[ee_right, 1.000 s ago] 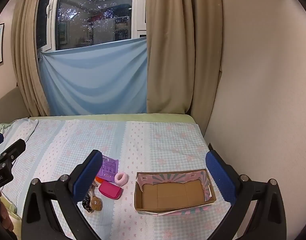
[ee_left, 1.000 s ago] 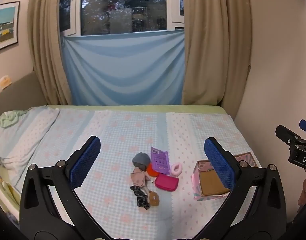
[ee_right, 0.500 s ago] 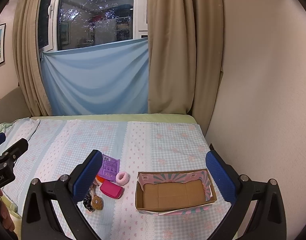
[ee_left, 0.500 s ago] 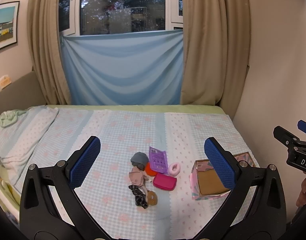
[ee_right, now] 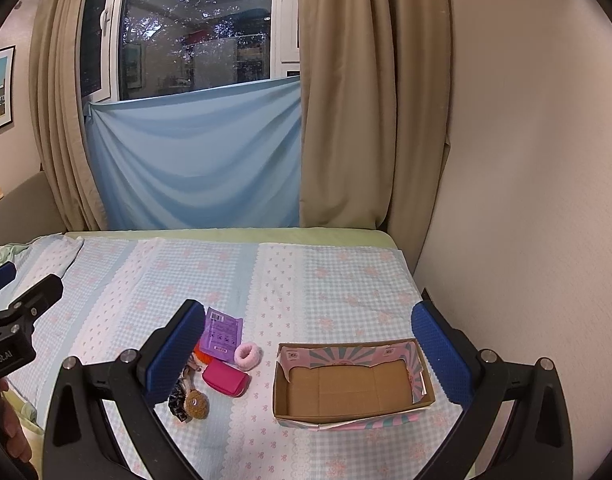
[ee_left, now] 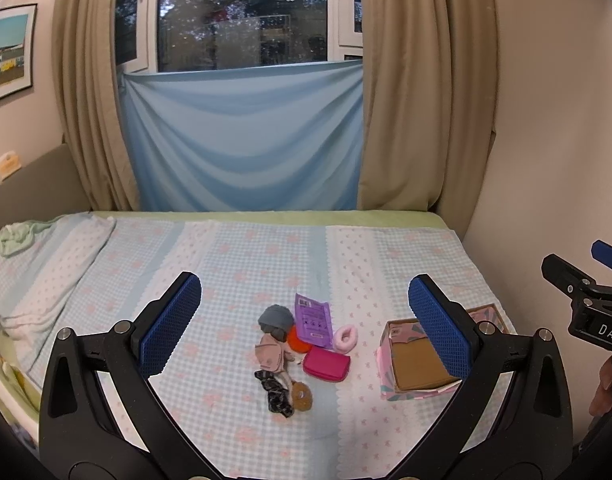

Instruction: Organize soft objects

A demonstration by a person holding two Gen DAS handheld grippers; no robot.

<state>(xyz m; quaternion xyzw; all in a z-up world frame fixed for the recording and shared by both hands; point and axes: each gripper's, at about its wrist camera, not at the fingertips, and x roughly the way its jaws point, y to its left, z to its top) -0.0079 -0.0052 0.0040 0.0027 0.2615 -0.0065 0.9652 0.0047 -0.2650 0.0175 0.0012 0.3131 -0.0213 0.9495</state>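
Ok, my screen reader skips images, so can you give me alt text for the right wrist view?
An open right claw hovers above a bed, framing an empty cardboard box. Left of the box lie a pink scrunchie, magenta pouch and purple packet.

Both wrist views look from the near edge of the bed point(ee_left: 266, 256) toward the far window point(ee_left: 242, 16), held well above it. The left view centres on the pile, the right view on the box point(ee_right: 351, 380). Both share pile, box and window.
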